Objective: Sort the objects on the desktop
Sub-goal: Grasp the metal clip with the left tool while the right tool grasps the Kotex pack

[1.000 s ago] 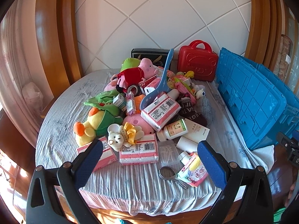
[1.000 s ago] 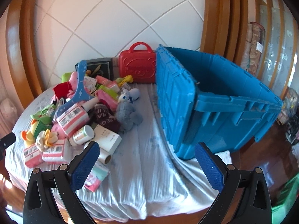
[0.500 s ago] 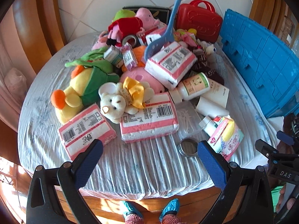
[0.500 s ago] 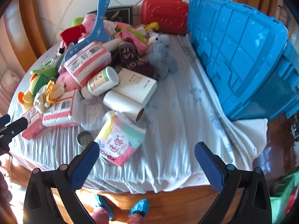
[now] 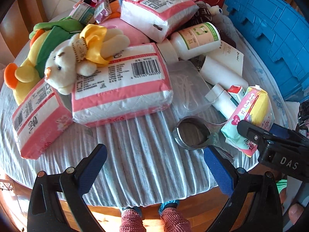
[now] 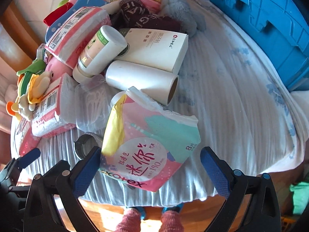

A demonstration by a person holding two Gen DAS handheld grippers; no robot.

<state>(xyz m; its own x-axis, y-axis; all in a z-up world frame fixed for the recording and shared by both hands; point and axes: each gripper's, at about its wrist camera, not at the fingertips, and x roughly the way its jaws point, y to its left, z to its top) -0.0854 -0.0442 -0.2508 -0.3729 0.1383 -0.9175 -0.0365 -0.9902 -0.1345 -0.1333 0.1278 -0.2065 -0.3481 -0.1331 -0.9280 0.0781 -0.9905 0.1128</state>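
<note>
A pile of objects lies on a round table under a striped cloth (image 5: 139, 147). My left gripper (image 5: 154, 168) is open, low over the cloth in front of a pink tissue pack (image 5: 119, 85) with a small white teddy (image 5: 77, 58) on it. A metal ring tool (image 5: 193, 135) lies by its right finger. My right gripper (image 6: 150, 170) is open around the near end of a pink and teal Kotex pad pack (image 6: 146, 143), with no contact that I can see. That pack shows in the left view (image 5: 249, 114) too.
A blue crate (image 6: 270, 19) stands at the right. White roll (image 6: 141, 81), white box (image 6: 156, 46), white bottle (image 6: 98, 48), a clear plastic case (image 6: 90, 106), more tissue packs and plush toys crowd the middle. The table's front edge is right below both grippers.
Both grippers have dropped and moved in close to the table's front edge. The right one has come up around the Kotex pack. Both stay open.
</note>
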